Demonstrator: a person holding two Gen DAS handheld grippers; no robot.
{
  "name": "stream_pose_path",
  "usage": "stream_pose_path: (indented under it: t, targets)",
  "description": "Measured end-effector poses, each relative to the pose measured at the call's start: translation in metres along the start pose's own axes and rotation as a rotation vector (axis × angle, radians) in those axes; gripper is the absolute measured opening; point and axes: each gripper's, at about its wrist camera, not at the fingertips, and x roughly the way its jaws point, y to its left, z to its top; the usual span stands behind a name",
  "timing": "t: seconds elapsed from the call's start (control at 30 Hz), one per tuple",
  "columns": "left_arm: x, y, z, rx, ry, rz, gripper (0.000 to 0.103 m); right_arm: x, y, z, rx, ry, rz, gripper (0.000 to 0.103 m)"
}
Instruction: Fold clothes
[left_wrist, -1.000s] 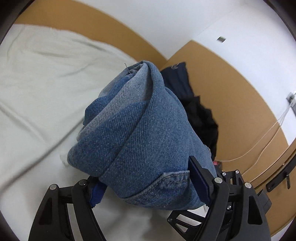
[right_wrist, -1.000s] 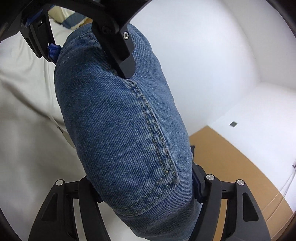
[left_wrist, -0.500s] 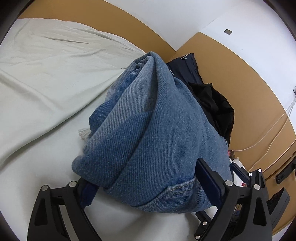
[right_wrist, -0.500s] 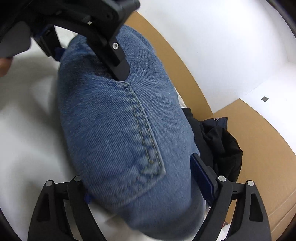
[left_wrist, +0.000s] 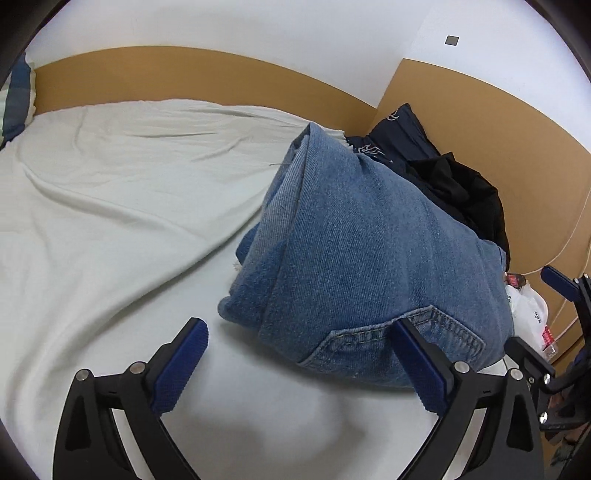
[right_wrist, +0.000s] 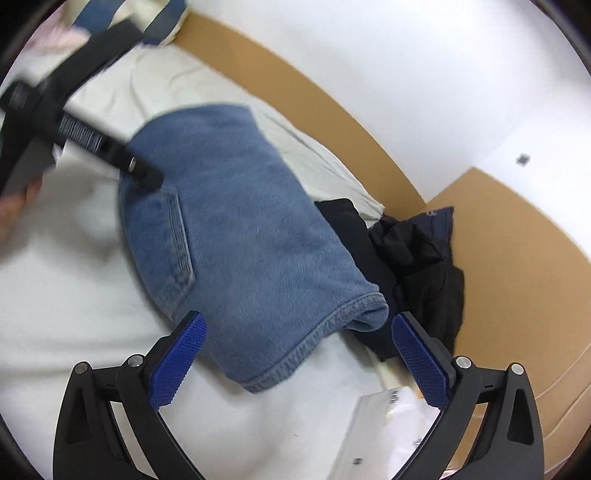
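Clearly, from the left wrist view, the folded blue denim jeans (left_wrist: 369, 258) sit as a thick bundle on the wrinkled white bedsheet (left_wrist: 110, 206), just beside a heap of dark clothes (left_wrist: 450, 188). The left gripper (left_wrist: 299, 369) is opening, its ribbed blue pads clear of the cloth. Denim looks heavy, stiff-ish, not slippery — best taken at the thick folded edges.

From the right wrist view, the right gripper (right_wrist: 299, 365) is opening too — the hemmed denim edge lies between the jaws, unpressed.
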Motion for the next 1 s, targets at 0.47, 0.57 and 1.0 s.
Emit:
stream_pose_path:
  t: [0.47, 0.57, 1.0]
  targets:
    - [0.015, -0.012, -0.001, 0.104, -0.011, 0.054, 0.101, 0.06, -0.024, -0.004, 0.663, 0.0, 0.29, 0.103]
    - [0.021, -0.01, -0.002, 0.1, 0.019, 0.049, 0.103, 0.069, -0.025, -0.006, 0.699, 0.029, 0.326, 0.103]
    - [0.017, -0.007, -0.004, 0.072, 0.062, 0.017, 0.103, -0.005, 0.017, -0.029, 0.644, -0.014, 0.211, 0.103]
